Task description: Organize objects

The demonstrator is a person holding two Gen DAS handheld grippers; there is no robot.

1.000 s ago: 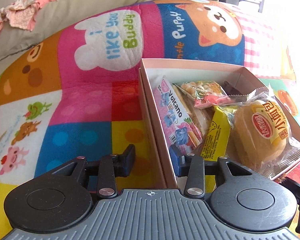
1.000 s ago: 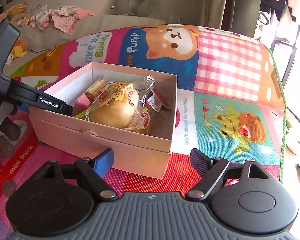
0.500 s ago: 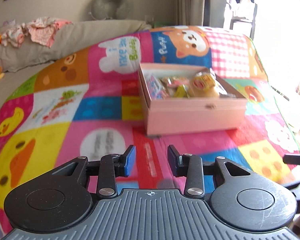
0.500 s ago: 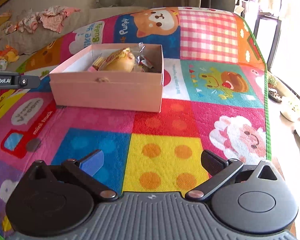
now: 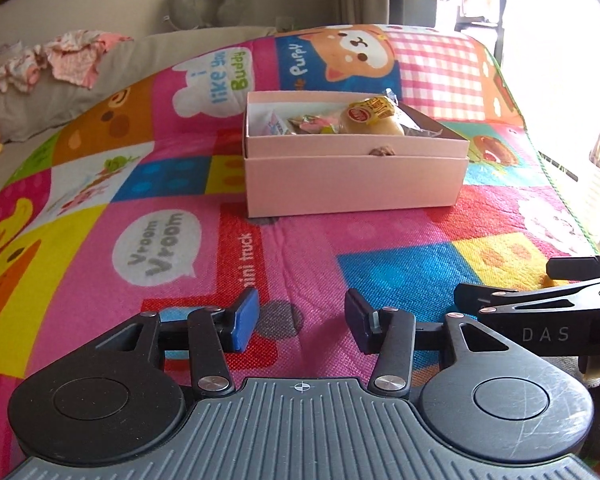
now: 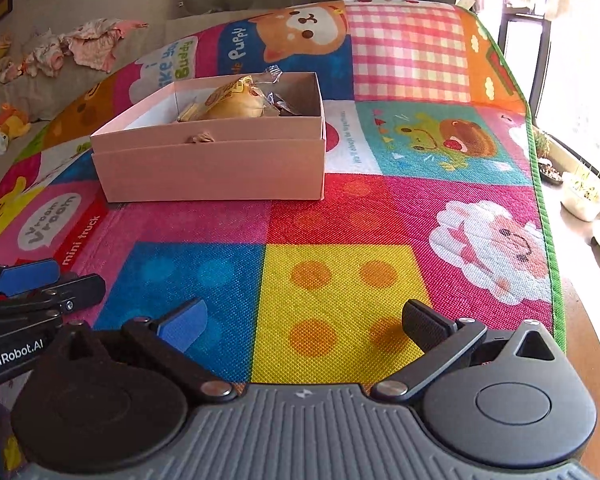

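Observation:
A pink cardboard box (image 5: 352,184) stands on the colourful cartoon mat (image 5: 148,184), also seen in the right wrist view (image 6: 208,168). It holds a wrapped bun (image 5: 374,120), which also shows in the right wrist view (image 6: 236,104), and several snack packets (image 5: 304,124). My left gripper (image 5: 302,320) is open and empty, well back from the box. My right gripper (image 6: 304,326) is wide open and empty, low over the mat's yellow square. The right gripper also shows at the right edge of the left wrist view (image 5: 540,296).
A grey cushion with pink clothes (image 5: 72,56) lies along the back left. A neck pillow (image 5: 208,4) rests against the wall. The mat's green edge (image 6: 544,216) drops to the floor on the right, where plant pots (image 6: 580,196) stand.
Both grippers have pulled back from the box, which now sits farther away. The left gripper's jaws have widened a little. The box and its contents have not moved.

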